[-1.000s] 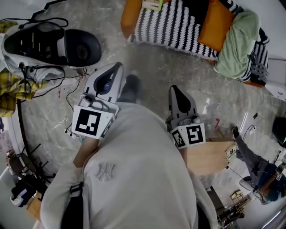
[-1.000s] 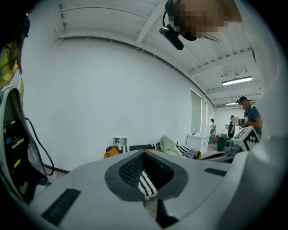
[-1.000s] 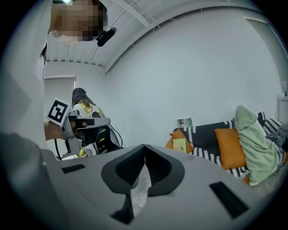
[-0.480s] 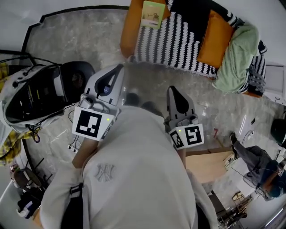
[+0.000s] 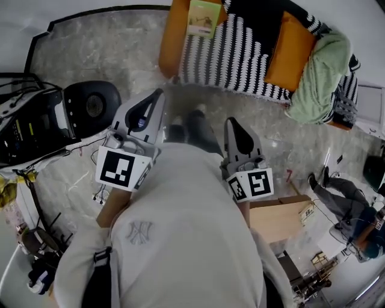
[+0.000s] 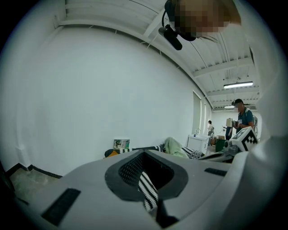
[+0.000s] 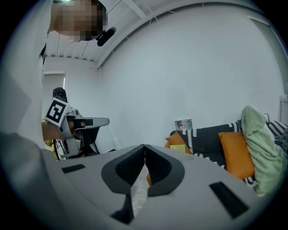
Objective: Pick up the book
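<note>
The book [image 5: 203, 17] has a light green cover with a picture and stands at the left end of the orange sofa [image 5: 171, 42], by the white wall. It shows small and far off in the left gripper view [image 6: 121, 144] and the right gripper view [image 7: 183, 124]. My left gripper [image 5: 160, 91] and right gripper [image 5: 231, 120] are held side by side in front of my chest, pointing toward the sofa, well short of it. In their own views the left gripper [image 6: 144, 152] and the right gripper [image 7: 145, 146] have their jaws closed together with nothing held.
A black-and-white striped blanket [image 5: 234, 45], an orange cushion [image 5: 289, 36] and a green throw [image 5: 322, 60] lie on the sofa. An open black equipment case [image 5: 33, 129] and cables [image 5: 90, 162] sit on the floor at left. At right are a wooden table [image 5: 280, 219] and a person [image 5: 355, 231].
I have moved forward toward the sofa: the sofa and book have come further into the head view, and the black case has slid to the left. Both grippers stay shut.
</note>
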Motion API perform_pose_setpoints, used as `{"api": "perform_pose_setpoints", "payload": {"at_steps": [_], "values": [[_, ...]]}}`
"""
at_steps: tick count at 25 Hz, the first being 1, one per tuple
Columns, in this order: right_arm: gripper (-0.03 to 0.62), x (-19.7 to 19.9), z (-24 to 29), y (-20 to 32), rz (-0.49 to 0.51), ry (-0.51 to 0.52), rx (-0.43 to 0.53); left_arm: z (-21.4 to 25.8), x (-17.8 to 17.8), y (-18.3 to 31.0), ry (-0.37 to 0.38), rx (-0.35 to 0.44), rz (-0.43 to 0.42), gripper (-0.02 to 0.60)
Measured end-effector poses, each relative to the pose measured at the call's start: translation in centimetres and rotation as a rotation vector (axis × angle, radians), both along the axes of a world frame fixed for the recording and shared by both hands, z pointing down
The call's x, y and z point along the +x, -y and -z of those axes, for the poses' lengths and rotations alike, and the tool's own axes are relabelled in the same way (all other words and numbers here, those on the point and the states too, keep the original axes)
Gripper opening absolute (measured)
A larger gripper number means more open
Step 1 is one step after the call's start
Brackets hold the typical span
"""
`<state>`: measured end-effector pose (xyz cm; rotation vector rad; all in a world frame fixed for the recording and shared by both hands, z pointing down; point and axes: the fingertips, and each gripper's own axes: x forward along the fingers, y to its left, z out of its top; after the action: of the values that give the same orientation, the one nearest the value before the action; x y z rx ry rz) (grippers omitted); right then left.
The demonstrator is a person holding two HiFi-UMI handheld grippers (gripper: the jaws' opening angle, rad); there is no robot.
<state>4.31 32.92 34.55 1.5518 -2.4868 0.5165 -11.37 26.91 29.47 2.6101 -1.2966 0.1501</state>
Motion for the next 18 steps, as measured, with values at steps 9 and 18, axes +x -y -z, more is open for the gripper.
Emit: {"api": "perform_pose_setpoints", "payload": {"at_steps": [9, 18], "values": [[0.018, 3.4, -1.4, 6.2, 0.050, 0.013, -0.041, -0.8, 3.4, 6.3, 0.015, -0.022, 0.047, 0.002], [0.018, 4.9, -0.7, 12.2, 0.107, -0.011, -0.029, 0.7, 4.9, 11.4, -0.003, 0.017, 0.099, 0.002]]}}
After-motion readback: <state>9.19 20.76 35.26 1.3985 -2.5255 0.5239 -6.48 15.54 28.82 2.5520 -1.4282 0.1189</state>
